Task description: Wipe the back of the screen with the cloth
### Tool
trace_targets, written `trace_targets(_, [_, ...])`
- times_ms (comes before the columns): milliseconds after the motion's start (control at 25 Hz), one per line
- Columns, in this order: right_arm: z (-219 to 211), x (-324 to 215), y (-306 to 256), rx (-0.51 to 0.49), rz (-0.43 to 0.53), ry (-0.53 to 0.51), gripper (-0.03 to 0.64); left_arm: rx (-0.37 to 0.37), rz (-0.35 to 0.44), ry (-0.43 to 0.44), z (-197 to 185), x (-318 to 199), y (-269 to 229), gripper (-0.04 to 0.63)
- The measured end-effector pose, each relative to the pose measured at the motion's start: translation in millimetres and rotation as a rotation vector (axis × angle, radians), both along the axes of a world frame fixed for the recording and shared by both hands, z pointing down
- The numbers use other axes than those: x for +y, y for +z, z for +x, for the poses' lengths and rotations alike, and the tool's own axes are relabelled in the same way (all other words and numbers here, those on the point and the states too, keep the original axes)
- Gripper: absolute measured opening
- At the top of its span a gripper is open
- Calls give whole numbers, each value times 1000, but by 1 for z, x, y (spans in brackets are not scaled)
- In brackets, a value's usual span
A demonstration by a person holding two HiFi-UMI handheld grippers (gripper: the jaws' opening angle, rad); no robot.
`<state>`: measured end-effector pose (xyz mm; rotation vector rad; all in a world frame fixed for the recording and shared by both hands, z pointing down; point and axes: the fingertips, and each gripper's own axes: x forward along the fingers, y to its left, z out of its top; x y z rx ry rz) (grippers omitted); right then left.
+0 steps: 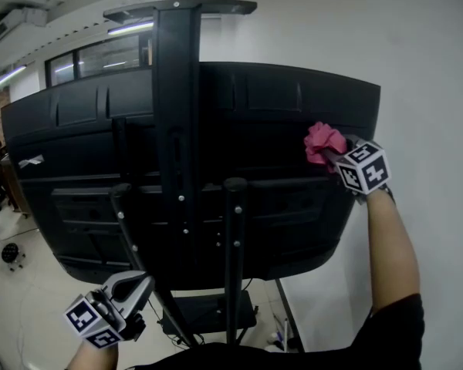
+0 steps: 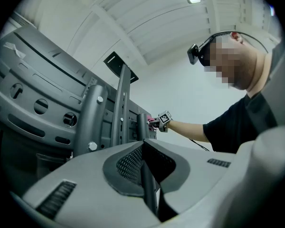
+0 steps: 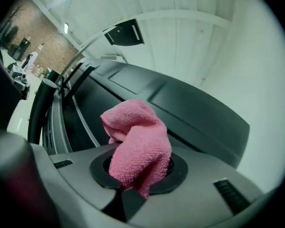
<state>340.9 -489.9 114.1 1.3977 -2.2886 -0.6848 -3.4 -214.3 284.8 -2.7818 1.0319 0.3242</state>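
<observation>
At the lower left of the head view, the left gripper hangs low, below the screen's bottom edge and apart from it. In its own view, the left gripper has its 2 jaws pressed together with nothing between them.

Above it spreads the large black plastic back of the screen, ribbed and panelled, with a small strip of white tape stuck near its left edge. A black metal stand column runs upright down the middle of the screen's back, and 1 round black post rises beside it, lower down and slightly to the right.

Further right, the crumpled pink terry cloth lies against the upper right part of the screen's back, just inside its right edge. The right gripper pinches it, with the person's bare forearm reaching up behind the marker cube. In the right gripper view, the cloth bulges up from between the closed-in jaws of the right gripper, with the dark back panel directly beyond it. How firmly the cloth presses on the panel is not clear.

A plain white wall fills the far right.
</observation>
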Motion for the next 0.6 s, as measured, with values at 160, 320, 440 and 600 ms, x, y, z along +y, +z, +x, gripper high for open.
trace_targets(160, [137,-27,18,-174,-43,179,97,4,-12,-3,27,-3,5,-3])
trace_targets(320, [177,-32,20,-271,-13,280,95,-1,-26,-10,42,-1,10,-3])
trace_targets(440, [75,3,-9,-197,77,38,95,-8,-27,-5,41,-3,10,-3])
trace_targets(600, [-100,65,-18,30,148,-263,97,-11,-20,11,23,-4,5,-3])
